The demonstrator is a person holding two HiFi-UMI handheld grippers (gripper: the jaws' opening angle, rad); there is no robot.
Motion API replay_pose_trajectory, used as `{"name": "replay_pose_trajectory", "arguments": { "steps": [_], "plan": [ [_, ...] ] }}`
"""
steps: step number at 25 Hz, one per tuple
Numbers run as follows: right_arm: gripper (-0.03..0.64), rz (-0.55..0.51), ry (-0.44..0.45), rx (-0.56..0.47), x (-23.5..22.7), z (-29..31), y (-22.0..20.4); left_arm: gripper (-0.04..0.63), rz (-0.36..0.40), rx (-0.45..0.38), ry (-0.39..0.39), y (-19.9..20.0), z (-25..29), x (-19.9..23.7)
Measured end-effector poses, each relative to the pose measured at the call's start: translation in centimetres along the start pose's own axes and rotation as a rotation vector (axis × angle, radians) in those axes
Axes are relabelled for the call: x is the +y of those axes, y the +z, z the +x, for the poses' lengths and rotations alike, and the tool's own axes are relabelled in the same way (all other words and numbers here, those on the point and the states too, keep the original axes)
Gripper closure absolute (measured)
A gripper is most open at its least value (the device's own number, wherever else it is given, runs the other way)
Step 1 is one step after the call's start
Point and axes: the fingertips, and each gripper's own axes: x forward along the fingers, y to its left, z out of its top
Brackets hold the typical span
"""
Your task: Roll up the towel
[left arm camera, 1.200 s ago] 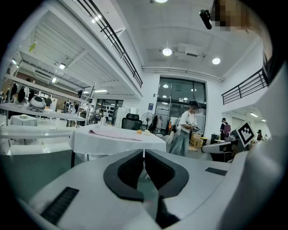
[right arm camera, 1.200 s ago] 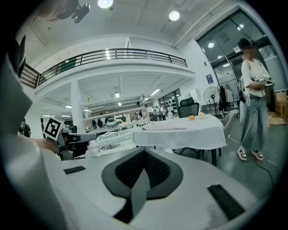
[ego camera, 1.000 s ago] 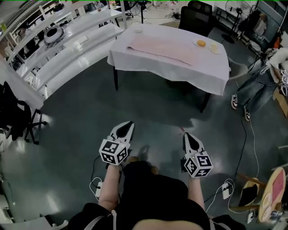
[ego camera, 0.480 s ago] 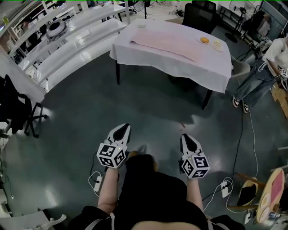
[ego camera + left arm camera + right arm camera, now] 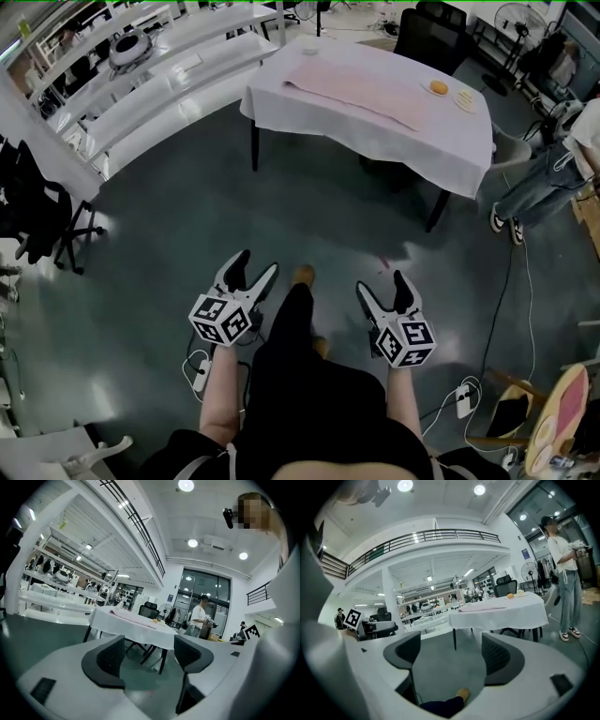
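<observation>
Two grippers, both empty, were held low over the grey floor. On the left gripper the fingers were opening, standing wide apart with only floor between them. On the right gripper the fingers were likewise opening and spread wide, with only the floor and the toe of our own shoe showing between them. One towel, pale pink, lay flat and spread lengthwise on the white-clothed worktop, well apart from both grippers and across open floor from us. Beside it at the far right end sat two small plates, one bearing something orange, and a small dish stood near the left end. One person stood to the right of the worktop. We judged the towel thin, light and limp. It was likely to sag when lifted and to slide or drag the cloth under it. Hold was best taken at the two corners of one short end, one gripper to each, pinching only the towel layer so the roll started even and tight.
</observation>
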Motion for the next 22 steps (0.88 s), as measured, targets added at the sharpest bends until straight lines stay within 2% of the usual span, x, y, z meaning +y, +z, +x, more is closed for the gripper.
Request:
{"name": "replay_pose_trajectory", "arguments": {
  "steps": [4, 8, 11, 22],
  "plan": [
    [0.199, 0.010, -0.011, 0.007, -1.3, 0.8, 0.6, 0.259, -0.028, -0.009, -0.056, 1.3, 1.5, -0.3],
    [0.199, 0.009, -0.015, 0.026, -2.8, 2.9, 0.5, 0.259, 0.020, 0.034, -0.070, 1.1, 4.2, 0.3],
    [0.199, 0.012, -0.016, 0.029, -4.0, 5.3, 1.3, 0.259, 0.024, 0.049, -0.069, 1.3, 6.8, 1.3],
    [0.199, -0.028, -0.031, 0.001, -8.5, 18.1, 9.2, 0.259, 0.071, 0.046, -0.081, 7.5, 18.5, 7.2]
  ]
}}
